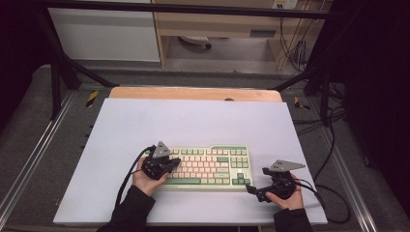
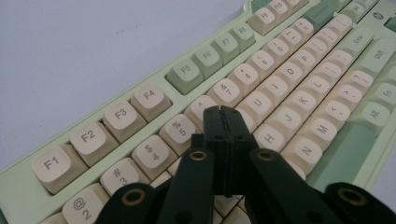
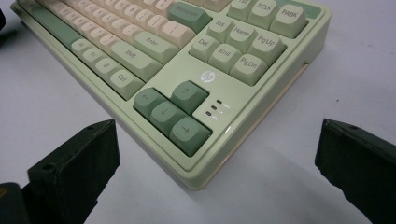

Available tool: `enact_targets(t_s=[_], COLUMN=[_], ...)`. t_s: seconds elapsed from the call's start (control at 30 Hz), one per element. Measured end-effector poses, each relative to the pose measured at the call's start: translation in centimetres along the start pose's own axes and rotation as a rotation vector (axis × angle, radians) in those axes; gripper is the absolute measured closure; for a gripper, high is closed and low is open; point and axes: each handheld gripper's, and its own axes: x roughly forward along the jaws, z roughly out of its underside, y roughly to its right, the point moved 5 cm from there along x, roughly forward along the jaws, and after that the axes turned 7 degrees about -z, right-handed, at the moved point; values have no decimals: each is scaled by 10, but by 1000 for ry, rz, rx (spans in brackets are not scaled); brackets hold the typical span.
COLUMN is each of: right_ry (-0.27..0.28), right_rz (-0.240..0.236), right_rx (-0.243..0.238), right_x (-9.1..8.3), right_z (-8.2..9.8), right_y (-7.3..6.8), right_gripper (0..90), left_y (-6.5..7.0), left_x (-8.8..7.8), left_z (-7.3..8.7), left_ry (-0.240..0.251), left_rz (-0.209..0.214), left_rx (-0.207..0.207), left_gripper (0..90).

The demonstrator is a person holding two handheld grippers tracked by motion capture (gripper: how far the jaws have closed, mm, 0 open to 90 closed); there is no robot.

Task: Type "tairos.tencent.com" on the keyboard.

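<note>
A pale green keyboard (image 1: 208, 166) with cream and green keys lies on the white mat, near its front edge. My left gripper (image 1: 175, 162) hovers over the keyboard's left half. In the left gripper view its jaws (image 2: 227, 116) are pressed together with nothing between them, the tips just above the cream keys of the keyboard (image 2: 280, 84) in the number and upper letter rows. My right gripper (image 1: 250, 188) sits low at the front right corner. Its jaws (image 3: 218, 140) stand wide apart, with that corner of the keyboard (image 3: 187, 79), by the arrow keys, between them and untouched.
The white mat (image 1: 193, 121) covers the table, with a wooden strip (image 1: 193, 93) at its back edge. Black cables (image 1: 333, 193) trail off to the right of the mat. A dark metal frame (image 1: 58, 72) surrounds the table.
</note>
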Motion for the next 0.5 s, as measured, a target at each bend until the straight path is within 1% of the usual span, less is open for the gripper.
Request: enact_targets(t_s=[0.23, 0.5], right_ry=[1, 1], right_rz=[1, 1], right_rx=[3, 3], right_x=[0, 0], right_z=[0, 0], right_y=[0, 0], right_gripper=[4, 5], left_y=[0, -7], left_x=[0, -9], left_z=[0, 4], left_ry=[0, 7], left_rz=[0, -13], left_rx=[0, -9], left_gripper=[900, 900])
